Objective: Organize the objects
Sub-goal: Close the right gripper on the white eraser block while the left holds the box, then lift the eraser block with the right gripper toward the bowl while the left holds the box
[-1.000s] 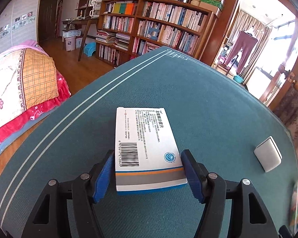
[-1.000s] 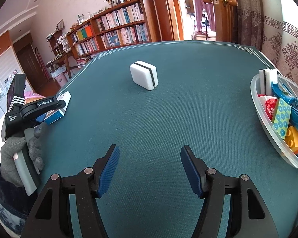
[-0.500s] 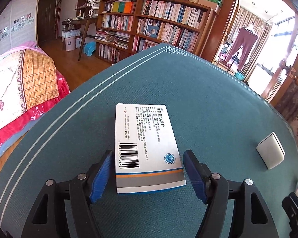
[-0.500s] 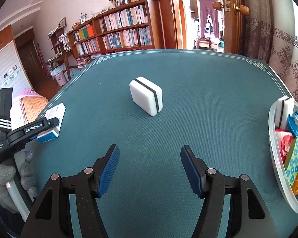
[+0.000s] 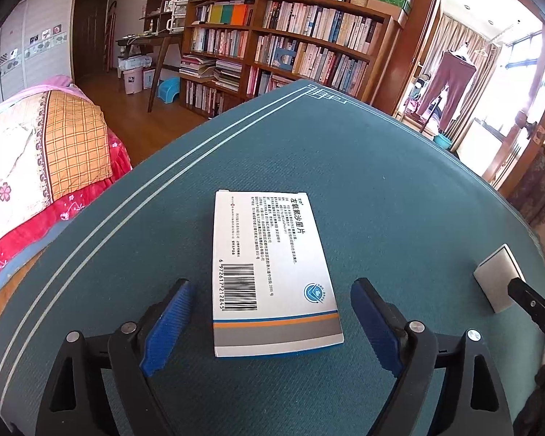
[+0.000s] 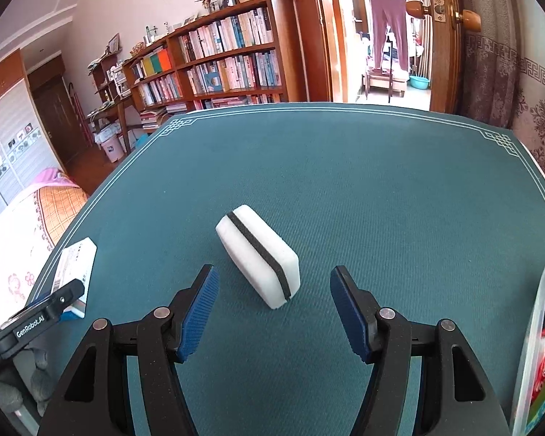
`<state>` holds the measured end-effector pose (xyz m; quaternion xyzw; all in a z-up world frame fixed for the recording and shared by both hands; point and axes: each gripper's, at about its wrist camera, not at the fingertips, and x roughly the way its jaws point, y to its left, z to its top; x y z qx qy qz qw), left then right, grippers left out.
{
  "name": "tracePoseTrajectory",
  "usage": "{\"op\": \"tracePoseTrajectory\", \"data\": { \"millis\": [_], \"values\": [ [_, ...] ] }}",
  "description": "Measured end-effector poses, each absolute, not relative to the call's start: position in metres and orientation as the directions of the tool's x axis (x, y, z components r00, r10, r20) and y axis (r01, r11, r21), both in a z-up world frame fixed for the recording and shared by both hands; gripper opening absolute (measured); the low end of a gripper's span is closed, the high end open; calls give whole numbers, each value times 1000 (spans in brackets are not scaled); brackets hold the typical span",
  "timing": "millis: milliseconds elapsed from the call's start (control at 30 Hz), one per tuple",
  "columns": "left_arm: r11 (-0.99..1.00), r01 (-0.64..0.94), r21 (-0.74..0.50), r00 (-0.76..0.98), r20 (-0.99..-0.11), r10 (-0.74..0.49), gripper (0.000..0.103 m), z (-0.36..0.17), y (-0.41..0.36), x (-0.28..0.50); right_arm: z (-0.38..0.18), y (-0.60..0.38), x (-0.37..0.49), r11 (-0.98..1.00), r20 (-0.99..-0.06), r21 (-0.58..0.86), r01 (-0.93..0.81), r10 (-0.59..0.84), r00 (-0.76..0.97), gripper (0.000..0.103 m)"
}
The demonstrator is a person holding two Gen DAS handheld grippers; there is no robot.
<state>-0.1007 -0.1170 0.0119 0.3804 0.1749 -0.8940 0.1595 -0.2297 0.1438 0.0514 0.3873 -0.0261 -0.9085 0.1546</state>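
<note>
A white medicine box (image 5: 269, 272) with a barcode lies flat on the green table mat (image 5: 345, 167). My left gripper (image 5: 270, 323) is open, its blue pads either side of the box's near end without touching it. A white sponge with a black stripe (image 6: 259, 254) lies on the mat in the right wrist view. My right gripper (image 6: 274, 309) is open and empty, its pads just short of the sponge's near end. The sponge also shows in the left wrist view (image 5: 497, 276), and the box in the right wrist view (image 6: 74, 272).
A clear plastic bin (image 6: 537, 345) with toys and another sponge stands at the right edge. The left gripper's body (image 6: 32, 323) is at the lower left. A bed (image 5: 36, 167) lies beyond the table's left edge, and a bookshelf (image 5: 290, 47) stands behind it.
My left gripper has opened wider and eased back from the box. My right gripper has moved forward and left, so the sponge now lies just ahead of its pads.
</note>
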Motion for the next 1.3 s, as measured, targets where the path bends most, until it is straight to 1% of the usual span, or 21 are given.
{"op": "tracePoseTrajectory", "data": {
  "millis": [133,167,233,267,300,400,500,600,667,733,800,833,1067,1300],
  "values": [
    [-890,417,-183,-657,-738,-156,91,11,-115,-103,45,137,-240,-947,-707,168,272,-308,-637,65],
    [-891,416,-183,-657,-738,-156,91,11,-115,-103,44,135,-241,-947,-708,165,277,-309,-635,64],
    [-891,415,-183,-657,-738,-155,92,11,-114,-103,42,132,-243,-946,-713,158,283,-308,-630,56],
    [-892,414,-184,-657,-738,-153,92,11,-115,-103,40,130,-243,-947,-718,153,284,-304,-626,48],
    [-892,411,-186,-658,-738,-149,93,11,-115,-103,39,130,-243,-948,-722,146,282,-297,-625,42],
    [-891,405,-208,-666,-734,-131,95,11,-118,-102,39,131,-238,-951,-720,139,278,-289,-631,39],
    [-885,405,-231,-673,-731,-117,95,12,-122,-100,44,133,-228,-948,-709,146,282,-299,-639,39],
    [-887,403,-227,-672,-731,-118,94,11,-121,-101,48,134,-214,-945,-703,151,290,-309,-641,39],
    [-889,401,-222,-673,-730,-121,87,11,-120,-100,48,135,-203,-941,-701,165,297,-324,-635,39],
    [-891,401,-214,-672,-730,-127,82,11,-119,-101,49,136,-191,-937,-698,175,302,-334,-633,39],
    [-893,400,-207,-672,-729,-132,75,12,-118,-100,49,138,-179,-933,-692,187,307,-347,-633,39],
    [-893,401,-203,-672,-728,-136,70,12,-117,-101,50,139,-173,-932,-689,190,308,-350,-635,39],
    [-908,366,-205,-682,-723,-112,69,14,-115,-101,52,142,-136,-926,-677,202,320,-368,-637,39],
    [-928,297,-224,-723,-688,-65,69,22,-103,-95,56,158,-110,-929,-666,227,291,-366,-650,39]
  ]
}}
